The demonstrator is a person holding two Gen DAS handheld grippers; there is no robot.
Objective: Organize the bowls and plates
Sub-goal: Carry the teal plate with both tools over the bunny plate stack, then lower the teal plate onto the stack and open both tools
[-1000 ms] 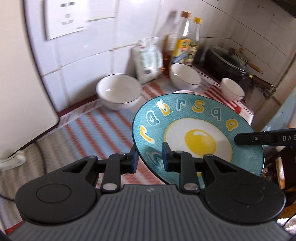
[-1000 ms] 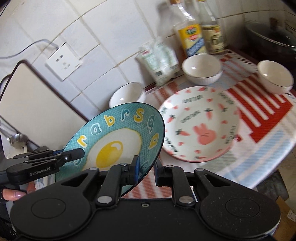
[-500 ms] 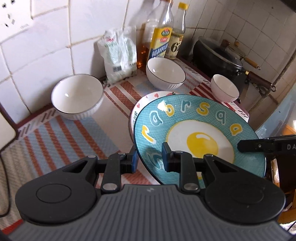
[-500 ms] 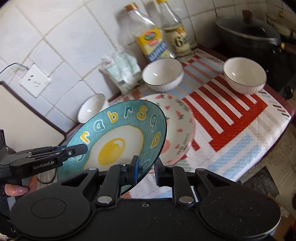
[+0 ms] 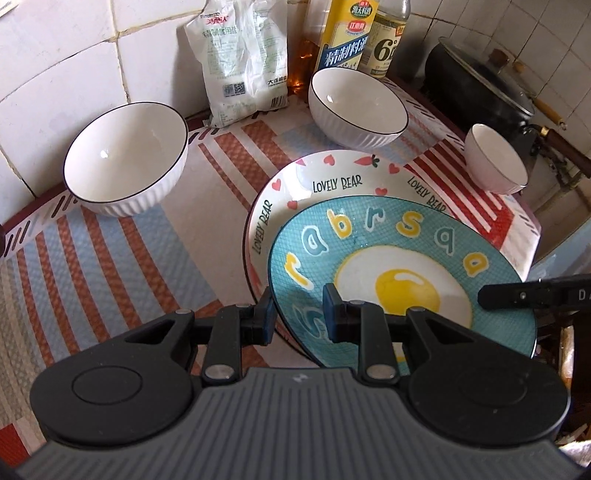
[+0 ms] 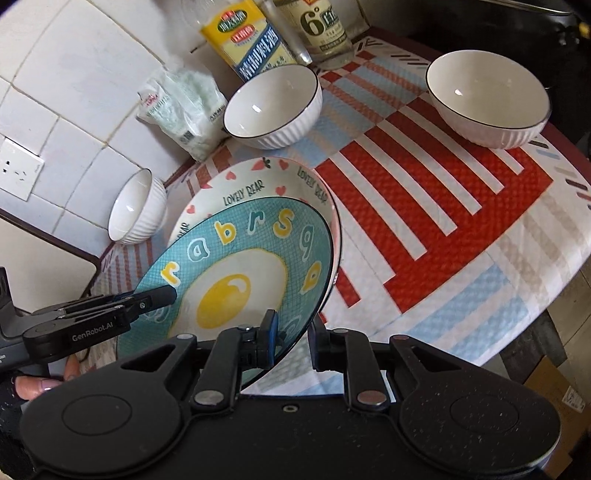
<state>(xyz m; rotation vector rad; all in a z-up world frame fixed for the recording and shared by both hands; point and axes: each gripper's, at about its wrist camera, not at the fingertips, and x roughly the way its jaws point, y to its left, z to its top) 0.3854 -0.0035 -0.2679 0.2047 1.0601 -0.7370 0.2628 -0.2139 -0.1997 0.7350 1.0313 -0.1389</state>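
Both grippers are clamped on the rim of the blue plate (image 5: 388,258), the one with a fried egg and letters on it: the left gripper (image 5: 298,317) pinches its near-left edge, one finger under and one on the face, and the right gripper (image 6: 291,338) grips the opposite edge in the same way. A hand (image 6: 35,384) shows at the left gripper's handle. The blue plate hangs tilted above the white plate (image 5: 332,181), printed "LOVELY BEAR", and covers most of it; I cannot tell whether the two touch. The white plate lies on a striped cloth (image 6: 424,192) over the counter. Three white ribbed bowls stand around it, all apart from it: the left bowl (image 5: 125,158) by the tiled wall, the middle bowl (image 5: 356,107) behind, the right bowl (image 6: 487,98) well off to the right. Behind the middle bowl stand a bag (image 5: 240,59) and two bottles (image 5: 347,33), with a black pot (image 5: 480,92) further right.
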